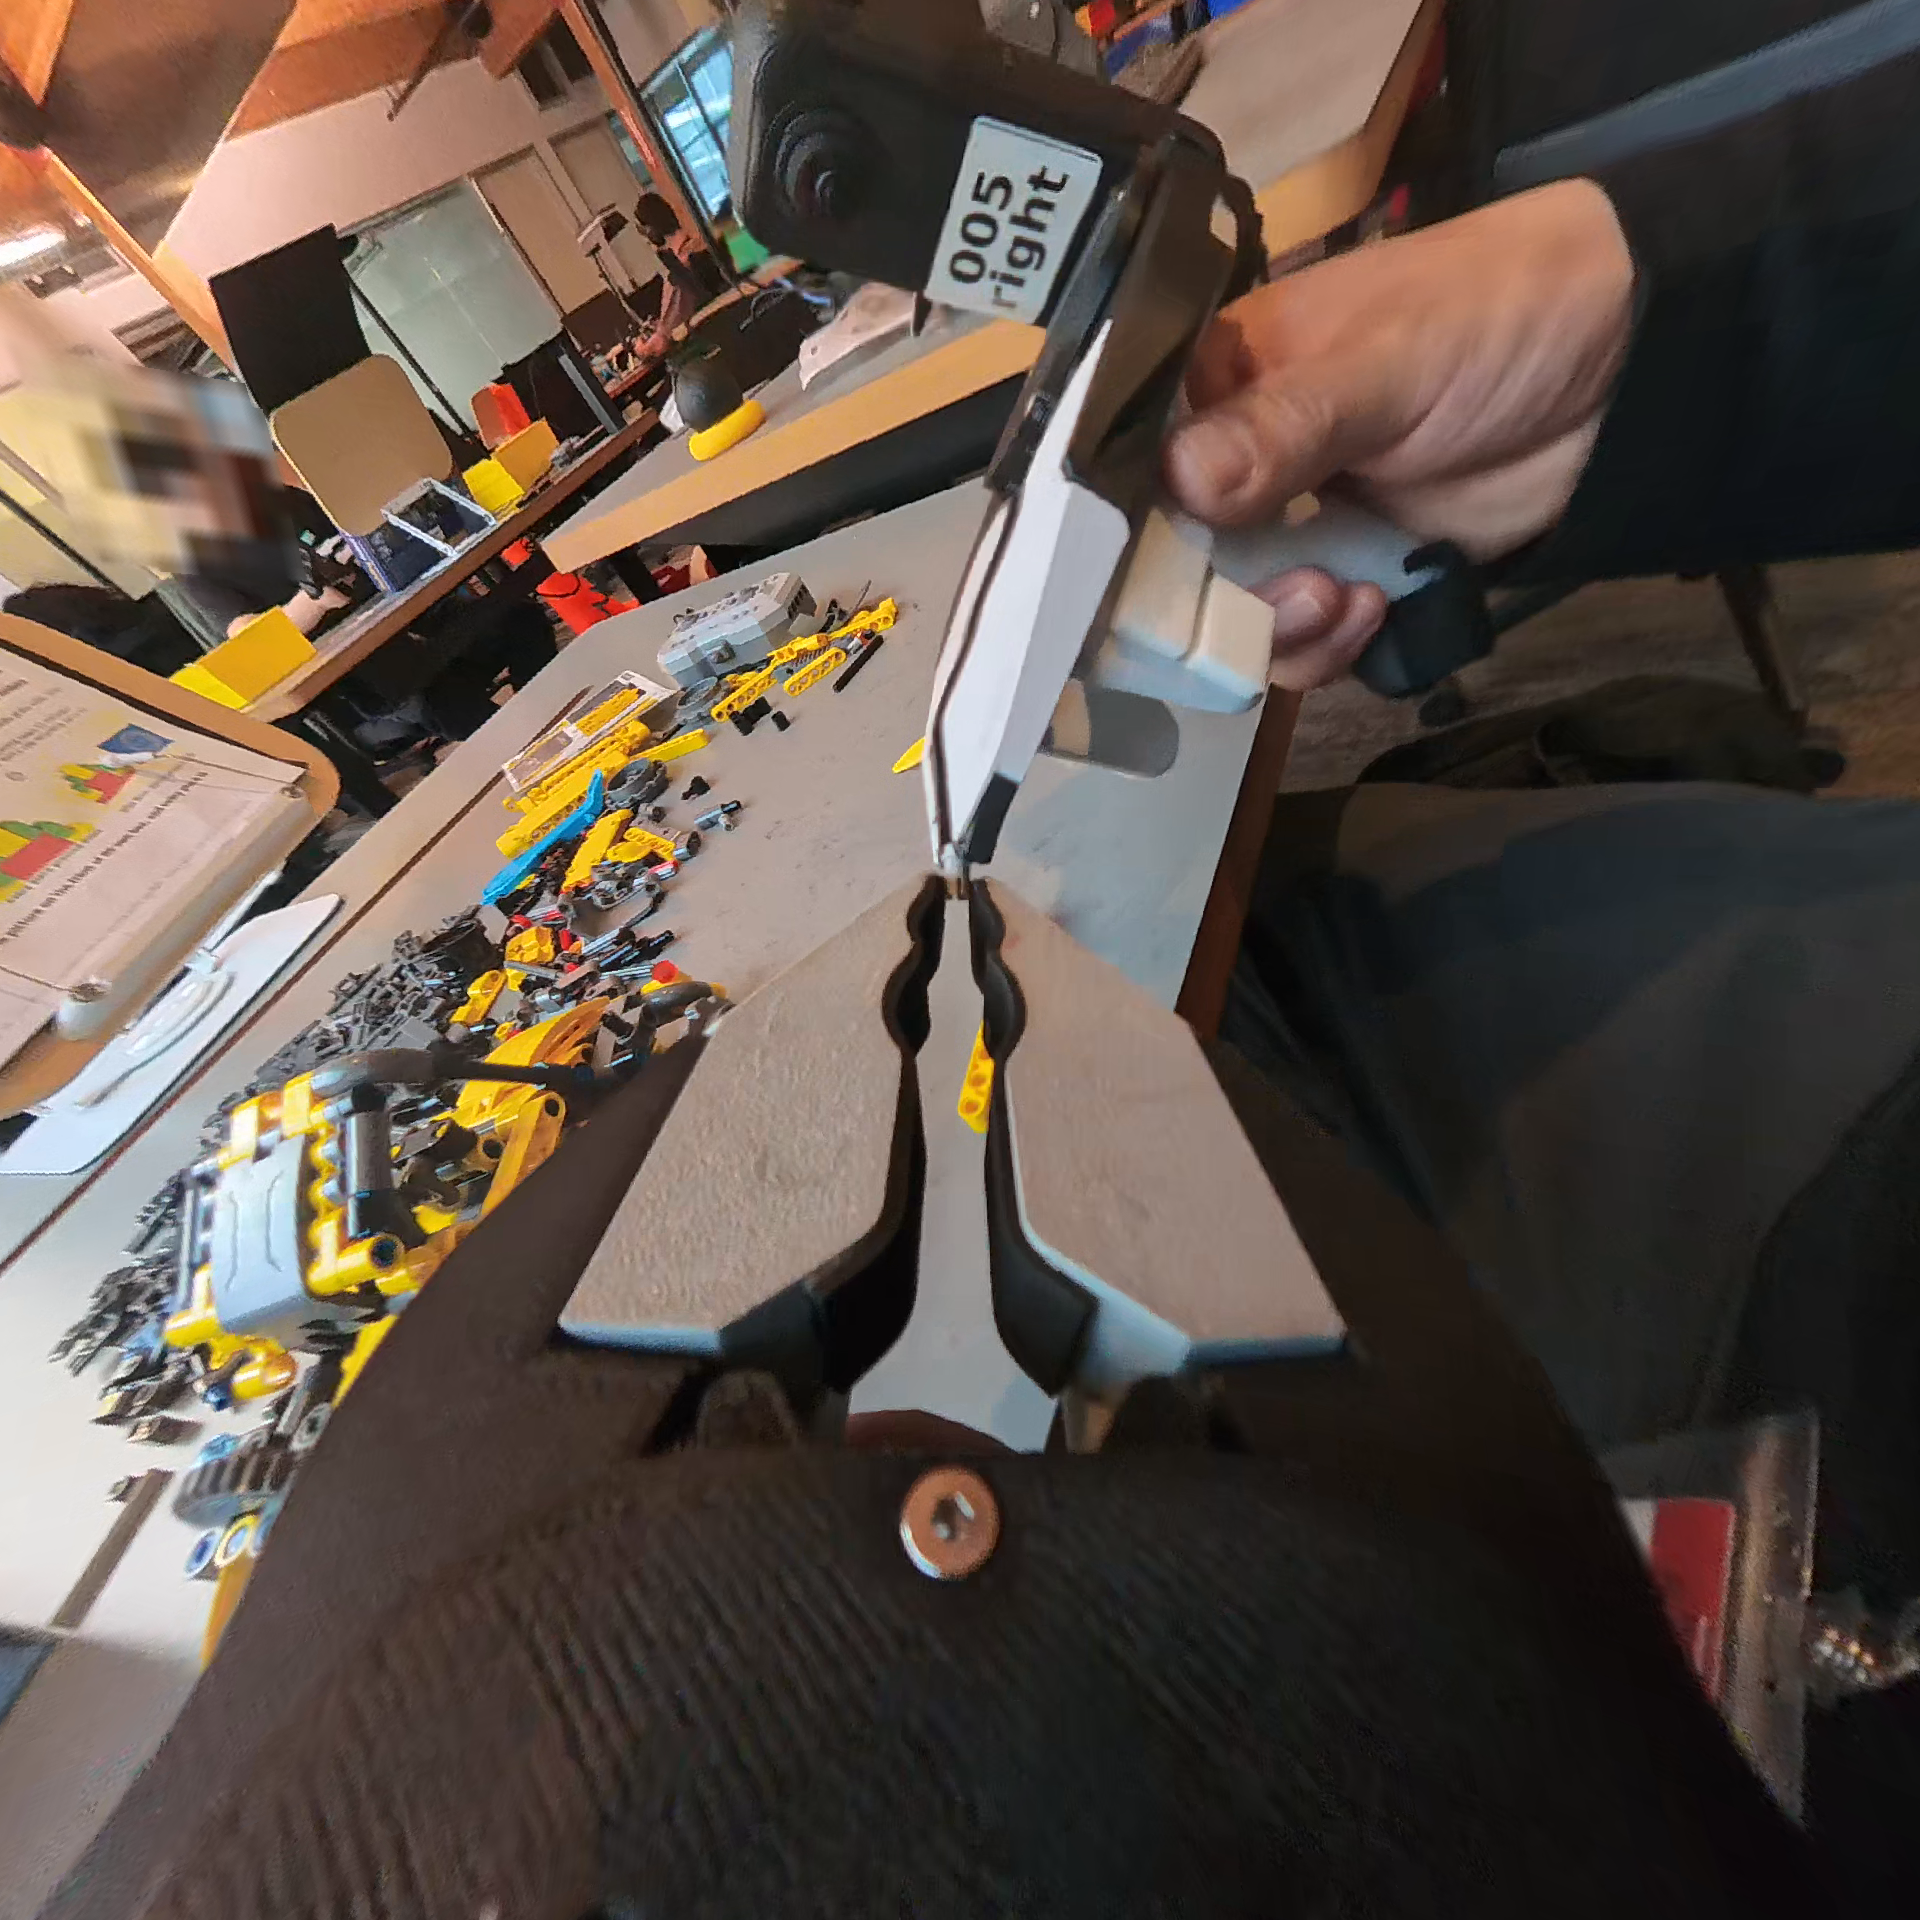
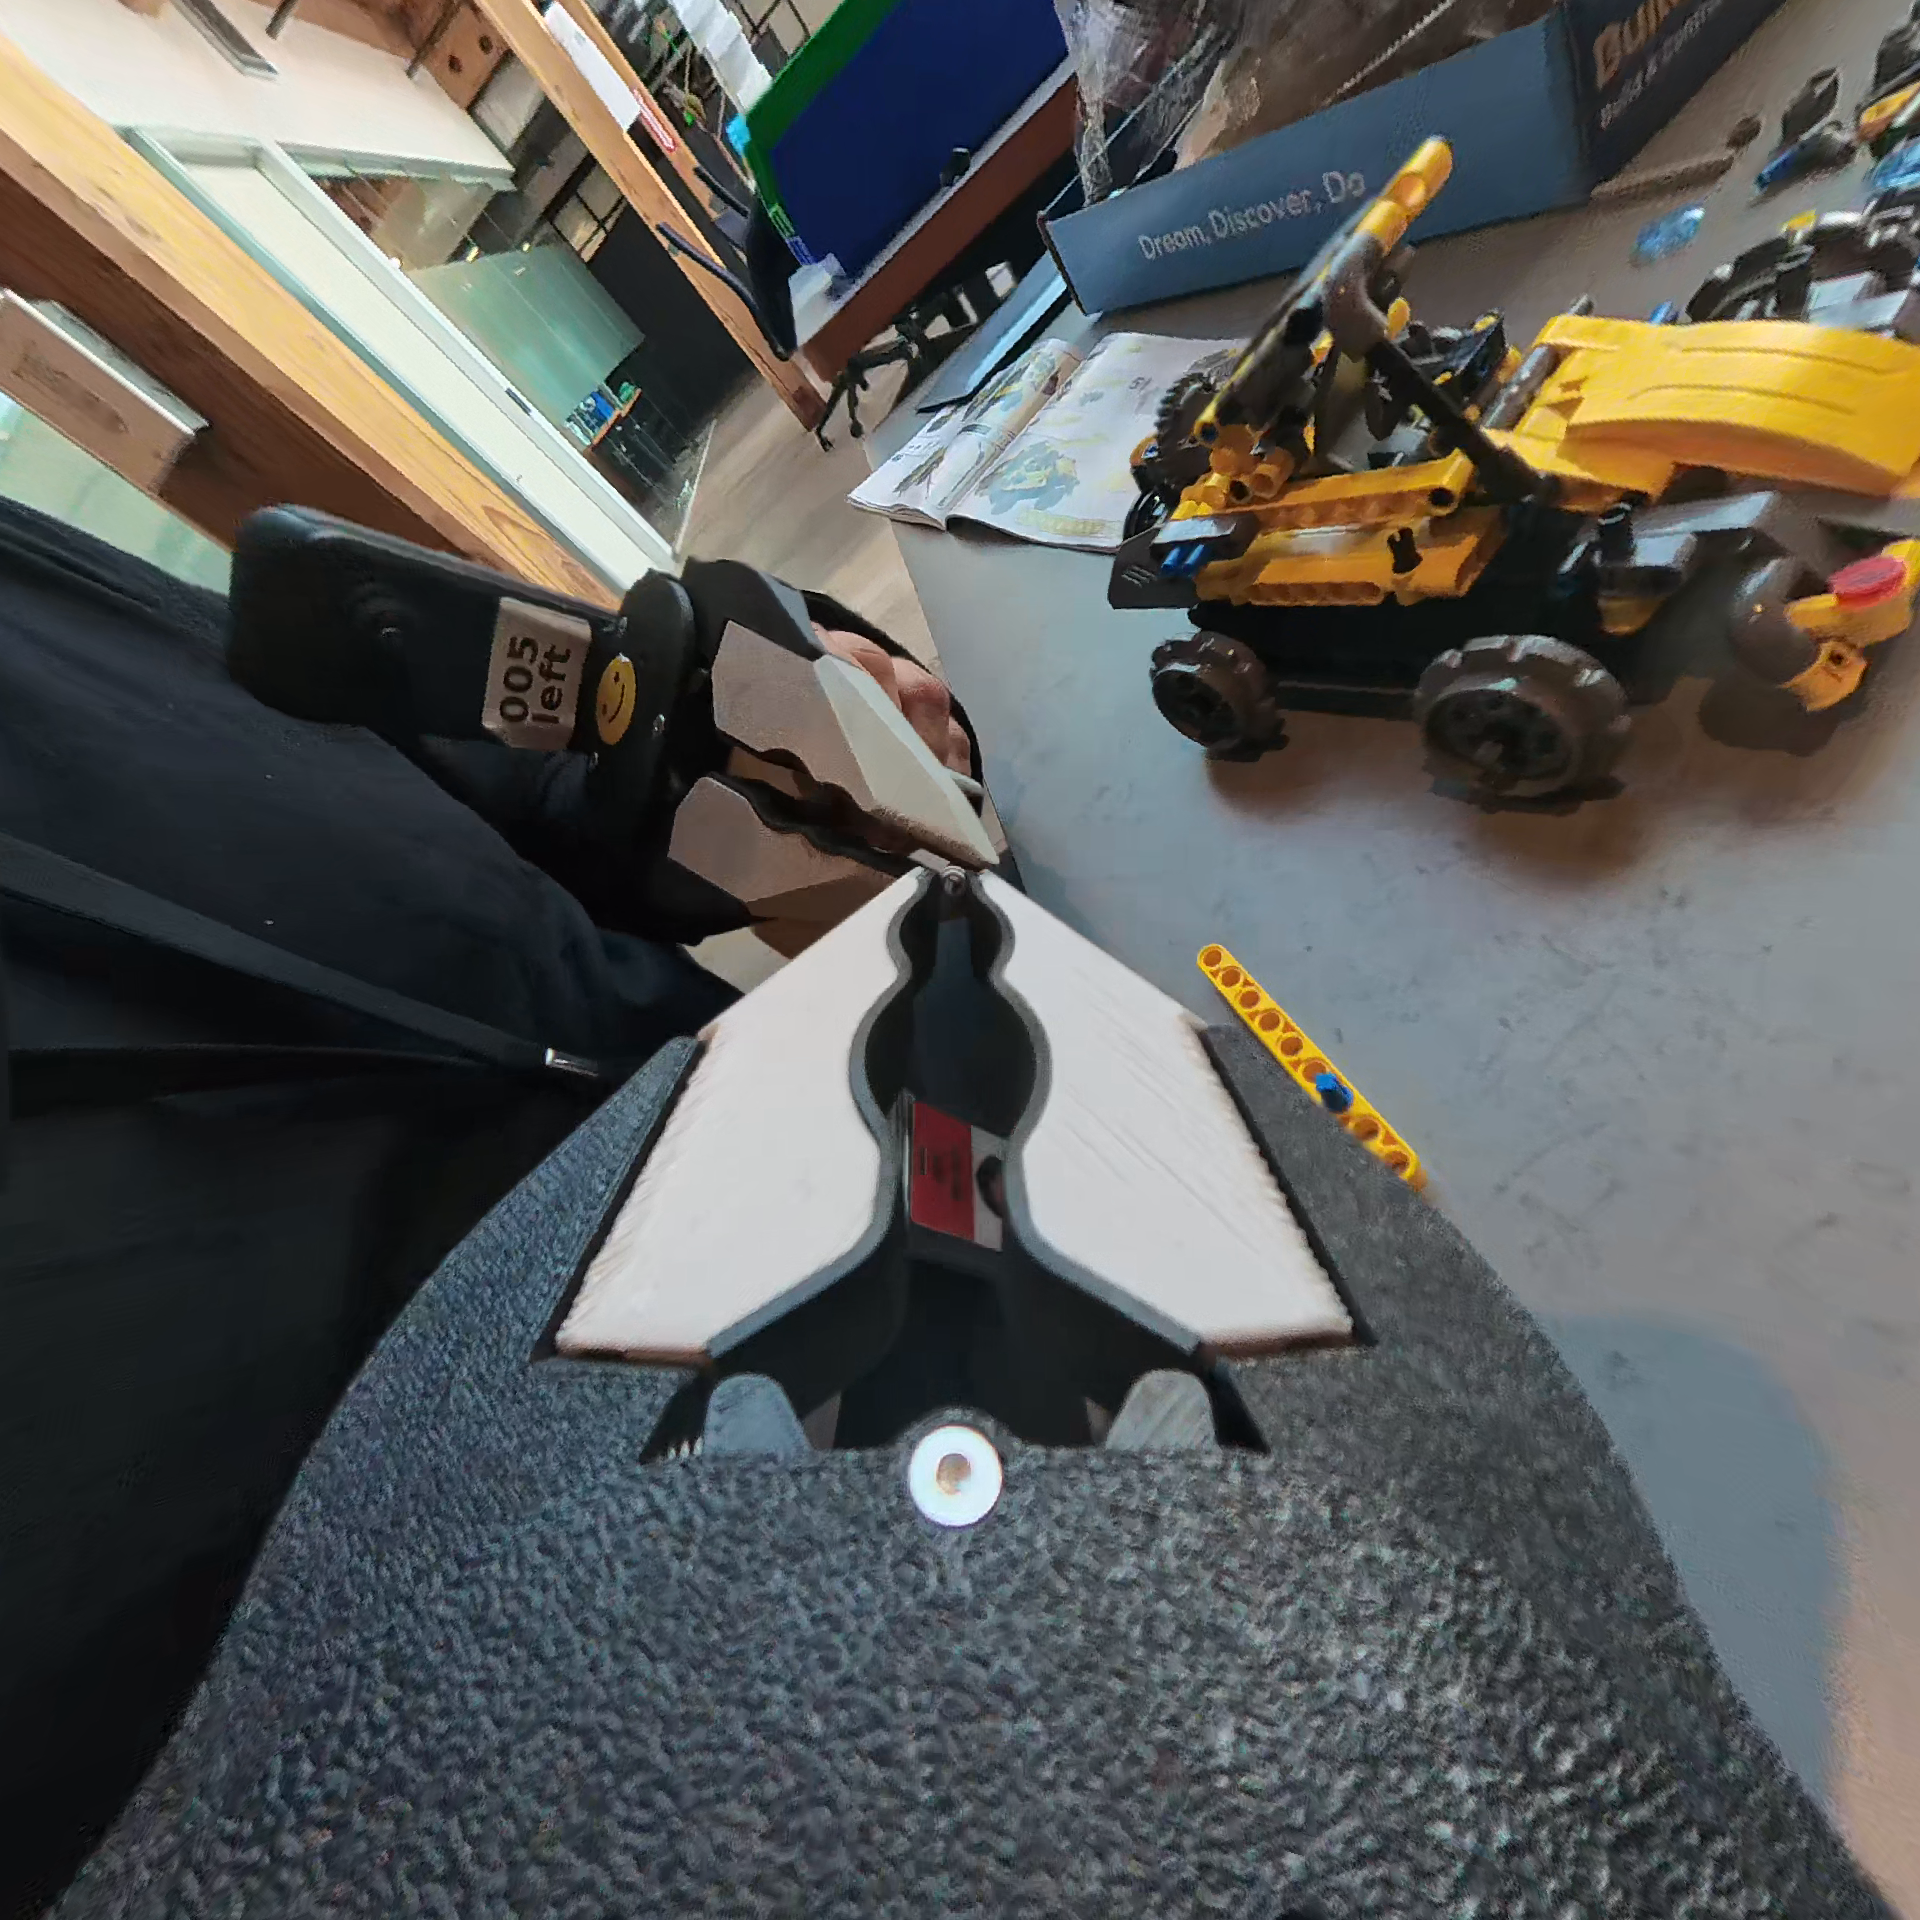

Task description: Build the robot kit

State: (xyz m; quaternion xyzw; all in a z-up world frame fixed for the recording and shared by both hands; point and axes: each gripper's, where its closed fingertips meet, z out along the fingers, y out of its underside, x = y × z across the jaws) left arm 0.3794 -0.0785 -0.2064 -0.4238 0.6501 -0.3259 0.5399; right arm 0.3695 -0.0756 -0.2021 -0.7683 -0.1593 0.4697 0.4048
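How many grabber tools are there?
2. The left hand-held gripper is low in the left wrist view; the right hand-held gripper comes from above, tip to tip. No more show.

Bright daylight from large windows (image 2: 447,260); soft shadows on the grey table (image 2: 1507,987). Strong fisheye bending at the edges (both views), with slight motion blur.
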